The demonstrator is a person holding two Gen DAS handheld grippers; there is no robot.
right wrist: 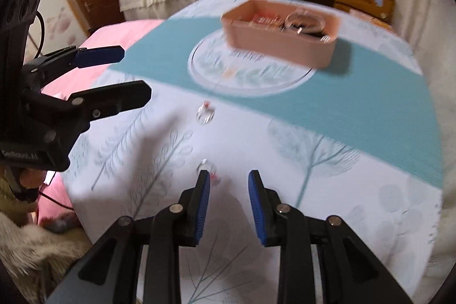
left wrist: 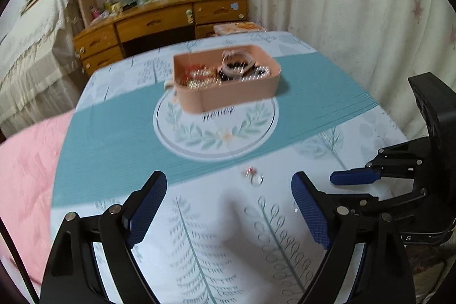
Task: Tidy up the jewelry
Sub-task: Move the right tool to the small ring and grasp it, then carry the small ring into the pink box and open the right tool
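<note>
A small clear ring (left wrist: 253,175) with a red speck lies on the table (left wrist: 199,232), on its smooth tree-printed cloth, apart from a second, blurred ring (right wrist: 205,167) just beside the right hand-held gripper (right wrist: 229,184). Beyond them stands a rounded pink box (left wrist: 228,93) holding tangled jewelry. Both the left hand-held gripper (left wrist: 228,188) and the right one stand open, their ribbed blue pads (left wrist: 148,207) empty.
</note>
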